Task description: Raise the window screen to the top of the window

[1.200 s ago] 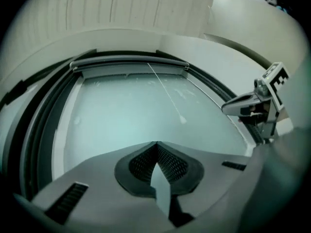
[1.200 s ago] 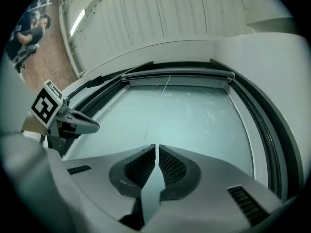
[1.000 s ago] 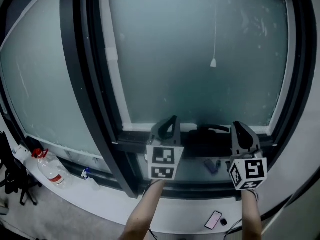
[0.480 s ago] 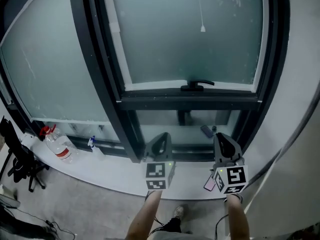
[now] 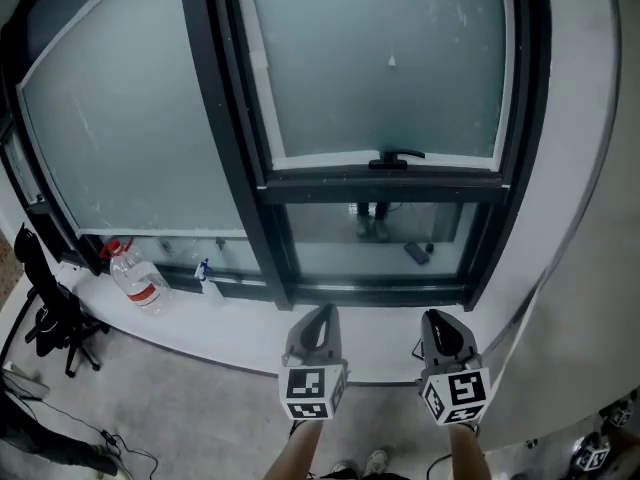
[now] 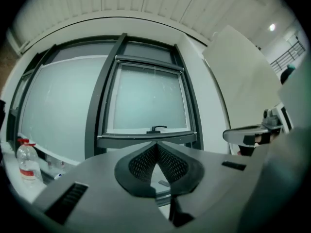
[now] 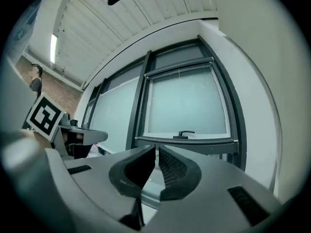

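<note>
The window screen (image 5: pixel 380 68) is a frosted panel in a dark frame, with a black handle (image 5: pixel 397 158) on its bottom rail and a thin pull cord (image 5: pixel 391 61) hanging in front of it. Both grippers hang well back from the window, over the white sill's near edge. My left gripper (image 5: pixel 318 318) is shut and empty; my right gripper (image 5: pixel 440 326) beside it is shut too, holding nothing. In the left gripper view the closed jaws (image 6: pixel 156 143) point level at the handle (image 6: pixel 156 128). The right gripper view shows its jaws (image 7: pixel 157 147) below the handle (image 7: pixel 186 133).
A clear bottle with a red cap (image 5: pixel 135 276) and a small spray bottle (image 5: pixel 205 273) stand on the white sill (image 5: pixel 230 328) at the left. A black chair (image 5: pixel 50 318) is at the far left. A pale wall (image 5: pixel 580 268) closes the right side.
Both grippers have drawn back from the window's bottom rail toward me and sunk lower. The window now looks farther off and the sill and floor have come into view.
</note>
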The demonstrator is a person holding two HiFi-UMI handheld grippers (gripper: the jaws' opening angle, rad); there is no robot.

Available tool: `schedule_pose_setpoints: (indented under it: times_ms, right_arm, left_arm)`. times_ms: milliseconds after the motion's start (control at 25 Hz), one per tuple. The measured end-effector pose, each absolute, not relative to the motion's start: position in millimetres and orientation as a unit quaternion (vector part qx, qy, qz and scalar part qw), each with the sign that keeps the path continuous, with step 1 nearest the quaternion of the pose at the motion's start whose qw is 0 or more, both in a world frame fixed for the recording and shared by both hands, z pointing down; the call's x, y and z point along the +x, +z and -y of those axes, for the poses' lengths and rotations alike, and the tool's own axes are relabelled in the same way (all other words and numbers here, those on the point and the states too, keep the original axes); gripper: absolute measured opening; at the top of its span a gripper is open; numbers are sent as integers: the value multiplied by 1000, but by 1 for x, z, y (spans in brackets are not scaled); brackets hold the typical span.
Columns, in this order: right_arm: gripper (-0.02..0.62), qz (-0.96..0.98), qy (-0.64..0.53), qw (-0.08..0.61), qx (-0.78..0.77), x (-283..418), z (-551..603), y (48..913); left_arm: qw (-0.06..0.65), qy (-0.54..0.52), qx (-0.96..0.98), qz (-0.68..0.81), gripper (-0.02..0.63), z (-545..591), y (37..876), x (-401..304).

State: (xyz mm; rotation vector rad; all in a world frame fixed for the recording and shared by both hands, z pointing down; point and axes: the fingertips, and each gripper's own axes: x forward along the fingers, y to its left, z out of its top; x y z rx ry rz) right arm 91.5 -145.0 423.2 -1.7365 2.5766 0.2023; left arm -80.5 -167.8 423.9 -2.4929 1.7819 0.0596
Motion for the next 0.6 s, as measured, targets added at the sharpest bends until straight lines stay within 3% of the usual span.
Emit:
schedule_pose_setpoints:
  times_ms: [600]
  right_arm:
    - [6,-829,31,23,-558,9,-38,427]
  left_arm:
    - [5,-5,-855,-519,3,-5,460,-129]
